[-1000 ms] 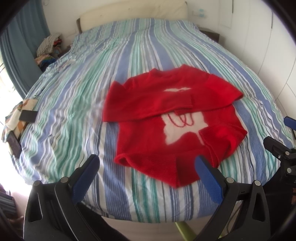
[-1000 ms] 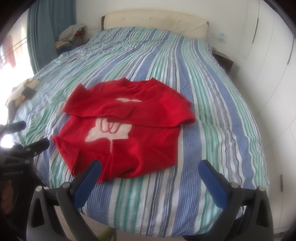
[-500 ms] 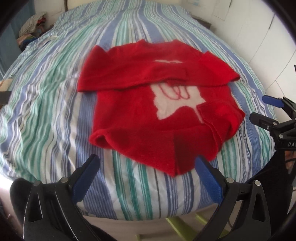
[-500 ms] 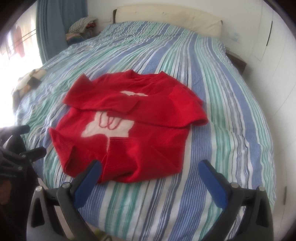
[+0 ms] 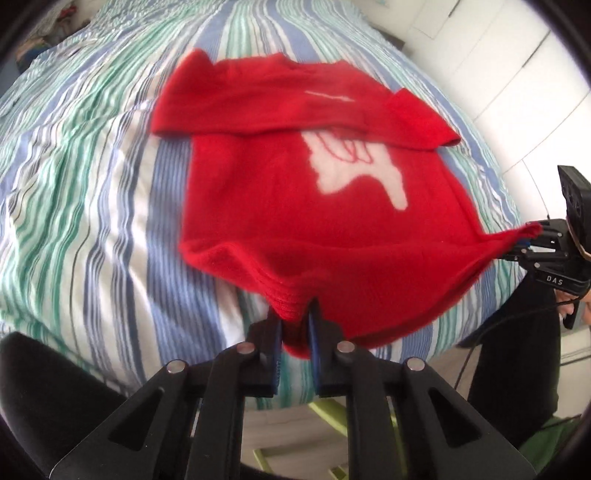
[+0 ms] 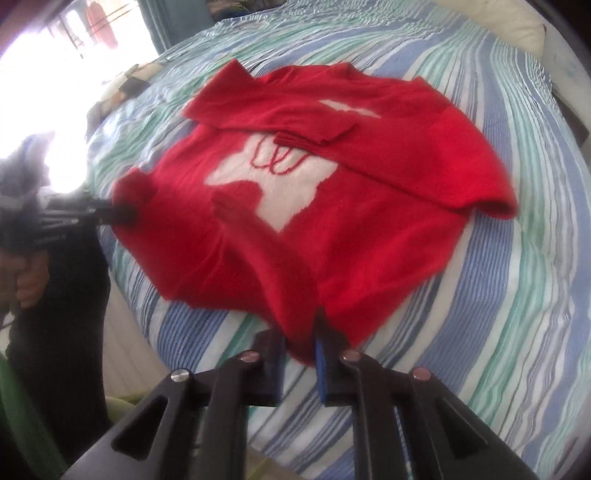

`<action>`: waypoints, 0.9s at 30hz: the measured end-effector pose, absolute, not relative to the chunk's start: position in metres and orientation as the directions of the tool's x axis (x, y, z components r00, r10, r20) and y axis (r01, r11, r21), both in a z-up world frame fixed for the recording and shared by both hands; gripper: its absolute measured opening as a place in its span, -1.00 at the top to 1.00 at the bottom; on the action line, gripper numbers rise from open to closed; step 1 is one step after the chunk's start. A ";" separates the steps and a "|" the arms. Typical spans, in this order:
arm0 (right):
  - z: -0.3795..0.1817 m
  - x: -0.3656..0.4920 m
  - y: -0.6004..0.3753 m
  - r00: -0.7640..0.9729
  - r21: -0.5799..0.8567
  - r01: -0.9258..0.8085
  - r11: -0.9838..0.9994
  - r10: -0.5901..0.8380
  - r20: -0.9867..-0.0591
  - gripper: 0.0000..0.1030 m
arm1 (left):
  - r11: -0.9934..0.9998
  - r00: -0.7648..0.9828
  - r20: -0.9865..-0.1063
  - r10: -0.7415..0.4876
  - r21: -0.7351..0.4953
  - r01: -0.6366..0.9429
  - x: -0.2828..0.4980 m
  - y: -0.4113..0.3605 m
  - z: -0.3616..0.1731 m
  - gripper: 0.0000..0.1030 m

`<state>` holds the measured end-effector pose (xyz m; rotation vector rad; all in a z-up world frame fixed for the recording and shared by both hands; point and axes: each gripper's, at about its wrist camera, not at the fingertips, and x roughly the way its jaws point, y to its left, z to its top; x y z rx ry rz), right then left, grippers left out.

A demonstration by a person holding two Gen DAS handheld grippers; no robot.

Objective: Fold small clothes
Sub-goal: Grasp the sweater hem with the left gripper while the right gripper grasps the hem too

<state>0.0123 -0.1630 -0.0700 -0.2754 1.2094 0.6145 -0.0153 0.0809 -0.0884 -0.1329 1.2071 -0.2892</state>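
Observation:
A small red sweater with a white motif lies on the striped bed, both sleeves folded across its chest. My left gripper is closing, and its blue pads pinch the sweater's near hem at one bottom corner. In the right wrist view the sweater fills the middle, and my right gripper is closing with the hem's other corner pinched between its pads. Each view shows the other gripper at the side: the right gripper pulls its corner into a point, and the left gripper grips the hem's left end.
The striped bedding stretches well beyond the sweater on all sides. A cream pillow lies at the head. White wardrobe doors stand on the right. Small dark items lie near the bed's window side. The bed's front edge is just under my grippers.
Both grippers dropped toward the sweater's near hem and tipped downward. Their jaws went from wide open to pinched on the hem's two corners, which now lift slightly off the bed.

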 end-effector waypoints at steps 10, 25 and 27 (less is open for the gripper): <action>-0.097 -0.048 -0.243 0.110 0.356 -0.251 0.900 0.391 -0.914 -0.38 | 0.952 0.317 -0.905 -0.286 -0.306 -0.017 -0.028 0.118 -0.096 -0.62; -0.109 -0.054 -0.231 0.068 0.448 -0.175 0.877 0.464 -0.883 0.91 | 0.959 0.116 -0.952 -0.282 -0.283 0.008 -0.020 0.097 -0.127 0.86; -0.102 -0.058 -0.241 0.076 0.404 -0.174 0.898 0.422 -0.904 0.91 | 0.978 0.097 -0.973 -0.208 -0.207 0.028 -0.013 0.083 -0.143 0.86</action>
